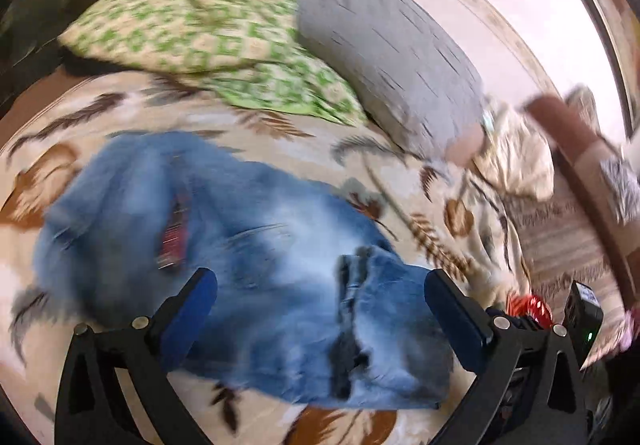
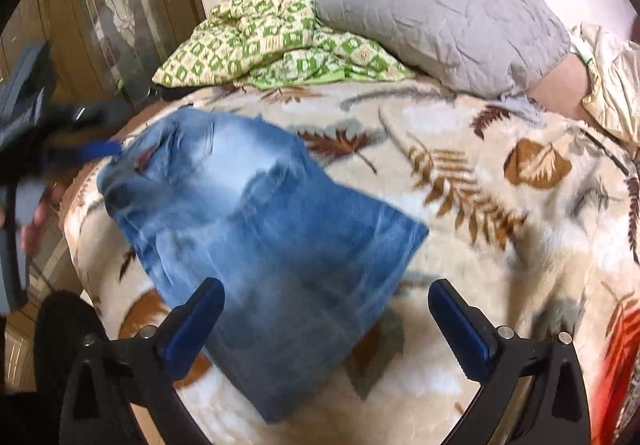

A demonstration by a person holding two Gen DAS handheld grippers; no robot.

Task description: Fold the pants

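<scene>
A bed (image 2: 460,253) covered by a cream blanket printed with brown and grey leaves is seen in both views, filling most of each. On it, beyond the fingers, a grey pillow (image 2: 440,9) is propped, and just beside it a green-and-cream patterned pillow (image 2: 276,41) is laid. The wooden door (image 2: 100,13) is shown only in the right wrist view, past the far left of the fingers; a brown wooden rail (image 1: 592,185) and a striped rug (image 1: 568,245) are shown only in the left wrist view, off to the right of the fingers.

The pants (image 2: 264,229), faded blue denim, are laid on the blanket in a partly folded heap. In the right wrist view they are seen as a flat slanted panel that reaches between the fingers from the left; in the left wrist view (image 1: 240,265) a bunched seam and a red label inside the cloth are revealed.

The left gripper (image 1: 320,317) is held over the pants with its fingers spread wide and nothing pinched; from the right wrist camera it appears blurred at the far left (image 2: 100,149), with a blue pad at the pants' far edge. The right gripper (image 2: 326,325) is likewise spread, with nothing between the pads.
</scene>
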